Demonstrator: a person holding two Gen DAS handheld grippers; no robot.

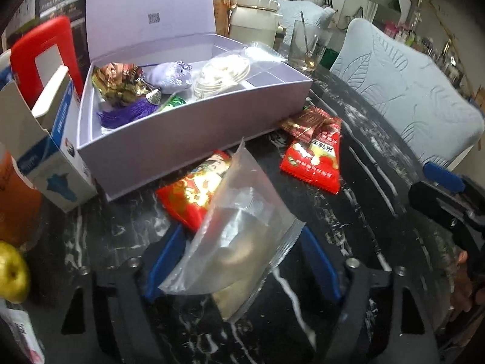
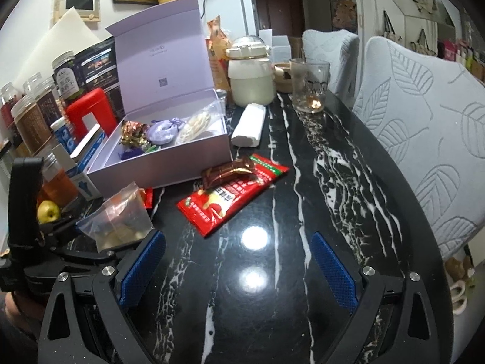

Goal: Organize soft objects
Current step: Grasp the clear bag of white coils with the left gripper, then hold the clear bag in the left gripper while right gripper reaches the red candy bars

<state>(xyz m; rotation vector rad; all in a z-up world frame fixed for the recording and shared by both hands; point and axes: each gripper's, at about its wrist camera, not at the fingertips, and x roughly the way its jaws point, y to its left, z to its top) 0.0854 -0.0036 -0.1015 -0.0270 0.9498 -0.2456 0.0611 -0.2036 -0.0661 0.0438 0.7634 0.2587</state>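
My left gripper (image 1: 242, 261) holds a clear plastic pouch (image 1: 239, 230) with a beige item inside, between its blue pads, just above the black marble table; it also shows in the right wrist view (image 2: 121, 218). An open lilac box (image 1: 194, 121) stands ahead, holding a gold-wrapped item (image 1: 121, 82), a lilac sachet (image 1: 169, 77), a white bagged item (image 1: 221, 74) and a purple tassel (image 1: 127, 115). Red snack packets (image 1: 194, 191) (image 1: 315, 160) and a brown wrapper (image 2: 227, 173) lie on the table. My right gripper (image 2: 236, 267) is open and empty above the bare table.
A blue-white carton (image 1: 51, 151) and a red object (image 1: 45, 54) stand left of the box. A cream jar (image 2: 250, 75), a glass (image 2: 309, 88) and a white roll (image 2: 250, 124) stand behind. A green apple (image 1: 12, 273) lies at the left. Padded chairs (image 2: 424, 139) line the right edge.
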